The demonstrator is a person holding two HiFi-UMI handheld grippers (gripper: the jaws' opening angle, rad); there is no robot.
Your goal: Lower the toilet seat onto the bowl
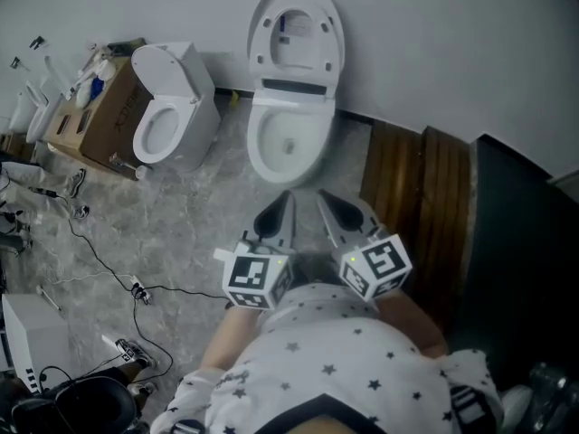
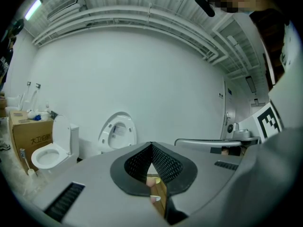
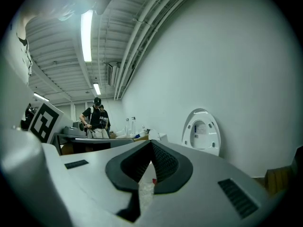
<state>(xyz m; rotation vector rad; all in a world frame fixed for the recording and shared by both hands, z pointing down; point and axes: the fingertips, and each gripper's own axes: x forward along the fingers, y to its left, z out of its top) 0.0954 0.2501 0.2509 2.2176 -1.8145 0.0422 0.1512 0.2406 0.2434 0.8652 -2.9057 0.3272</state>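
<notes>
White toilet seat [image 1: 297, 39] leans upright on the wall at twelve o'clock above its bowl [image 1: 289, 143]. I hold left gripper [image 1: 282, 208] at seven and right gripper [image 1: 330, 208] at five, jaws pressed together and empty, likely staged for the reach.

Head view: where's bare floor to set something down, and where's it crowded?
Bare marble floor lies between the left toilet, the raised-seat toilet and the cables. It is crowded at far left, with the cables and a cardboard box. Wooden boards take the right.
</notes>
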